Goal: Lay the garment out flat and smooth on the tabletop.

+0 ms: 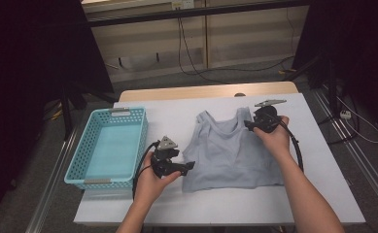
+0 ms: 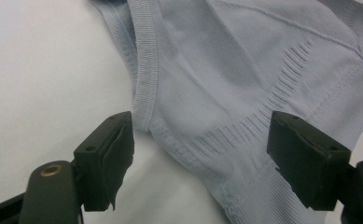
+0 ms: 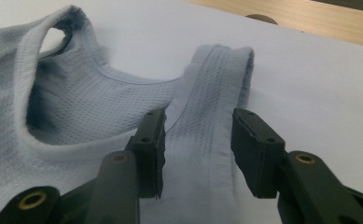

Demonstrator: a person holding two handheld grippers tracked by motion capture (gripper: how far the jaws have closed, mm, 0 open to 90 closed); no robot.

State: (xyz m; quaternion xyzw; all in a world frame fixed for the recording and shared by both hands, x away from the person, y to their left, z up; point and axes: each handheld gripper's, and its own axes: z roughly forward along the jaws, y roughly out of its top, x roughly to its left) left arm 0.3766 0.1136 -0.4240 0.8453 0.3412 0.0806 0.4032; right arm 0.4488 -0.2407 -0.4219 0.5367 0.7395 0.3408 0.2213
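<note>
So the thing we're working on is a light grey-blue tank top (image 1: 232, 153), lying flat on the white sheet (image 1: 322, 160) that covers the table, a bit right of the middle, straps pointing away from us and hem toward us. It looks mostly smoothed out, with a few soft creases across the body.

Our right gripper (image 1: 249, 124) is up at the far strap on the right side of the top. In the right gripper view, that strap (image 3: 212, 112) runs straight up between the two black jaws, and the jaws are parted with visible gaps on both sides, so the pads aren't pinching it. Released, basically, with the strap just lying on the sheet between them.

Our left gripper (image 1: 190, 166) is down at the near left corner of the top, by the hem. In the left gripper view, the jaws stand wide apart, with the ribbed armhole edge (image 2: 146, 70) and side seam area spread out in front of and between them. The fabric lies on the sheet, not clamped, so that one is let go too.

Off to the left there's a light blue plastic basket (image 1: 82, 150) on the same sheet, just beside our left hand (image 1: 150, 182). A strip of wooden table edge (image 1: 206, 91) shows past the far end of the sheet.
</note>
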